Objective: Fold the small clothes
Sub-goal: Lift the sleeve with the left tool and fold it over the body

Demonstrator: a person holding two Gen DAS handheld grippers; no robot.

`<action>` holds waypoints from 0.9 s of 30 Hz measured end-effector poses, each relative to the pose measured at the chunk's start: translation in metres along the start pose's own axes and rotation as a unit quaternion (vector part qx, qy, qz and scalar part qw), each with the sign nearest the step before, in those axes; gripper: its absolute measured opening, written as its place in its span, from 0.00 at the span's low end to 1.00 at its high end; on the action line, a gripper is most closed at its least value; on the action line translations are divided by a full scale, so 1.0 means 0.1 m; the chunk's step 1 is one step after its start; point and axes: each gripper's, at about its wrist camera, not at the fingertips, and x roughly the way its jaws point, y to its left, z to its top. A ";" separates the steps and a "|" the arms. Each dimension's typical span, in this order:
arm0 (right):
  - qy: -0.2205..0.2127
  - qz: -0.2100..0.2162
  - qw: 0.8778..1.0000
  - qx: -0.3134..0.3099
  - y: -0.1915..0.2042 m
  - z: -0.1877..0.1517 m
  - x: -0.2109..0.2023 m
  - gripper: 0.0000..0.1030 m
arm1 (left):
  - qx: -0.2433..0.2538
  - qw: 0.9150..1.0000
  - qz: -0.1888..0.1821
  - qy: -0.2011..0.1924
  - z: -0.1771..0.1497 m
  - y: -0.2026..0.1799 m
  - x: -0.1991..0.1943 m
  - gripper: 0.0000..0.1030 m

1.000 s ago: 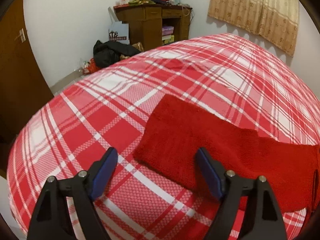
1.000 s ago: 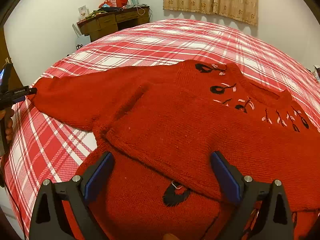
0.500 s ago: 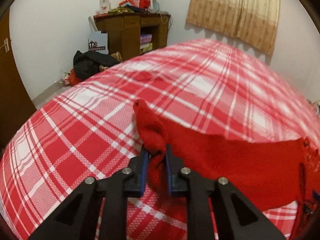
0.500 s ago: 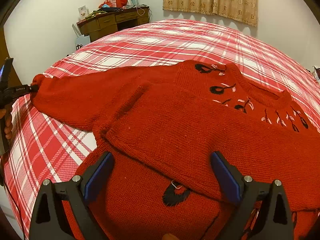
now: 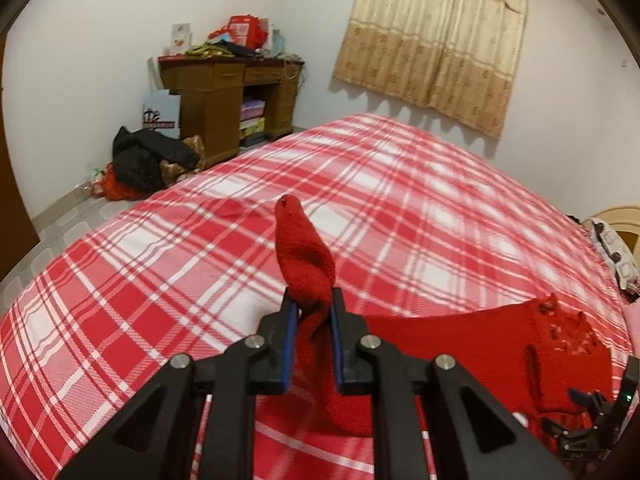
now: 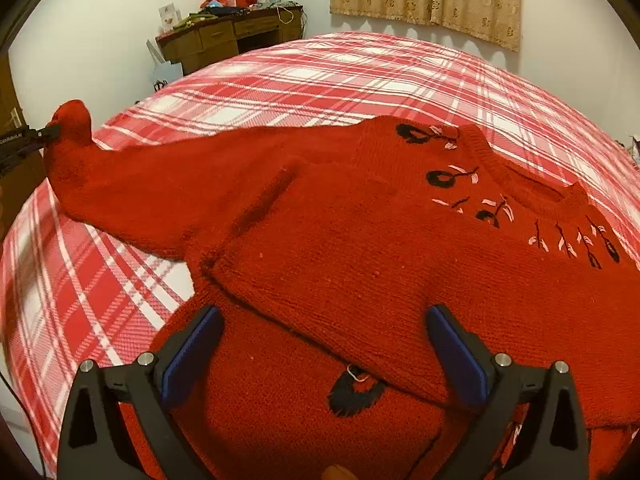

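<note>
Sleeve cuff (image 5: 306, 256) is clenched tight between the pads of the left gripper (image 5: 312, 312), bunched and poking up past the fingertips, and by my read it's pinched at the very end so the whole arm of the red sweater (image 6: 360, 248) can be swung across the body in one fold. Right gripper (image 6: 326, 354) hangs over the sweater's lower body with its jaws spread wide on nothing, likely waiting to pin or smooth the knit. One sweater on the checked bedspread (image 6: 320, 76), one sleeve lifted, two grippers, one of them busy.
</note>
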 end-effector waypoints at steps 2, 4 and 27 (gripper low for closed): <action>-0.005 0.015 1.000 0.022 -0.07 -0.02 -0.08 0.99 | 0.010 1.000 -0.013 -0.007 0.04 -0.10 -0.10 0.15; -0.006 0.031 0.998 0.060 -0.18 -0.04 -0.19 0.99 | 0.022 0.999 -0.022 -0.015 0.08 -0.19 -0.20 0.15; -0.107 0.049 0.977 0.181 -1.18 -0.78 -2.01 0.99 | 0.005 0.984 -0.177 -0.016 0.43 -1.35 -0.62 0.14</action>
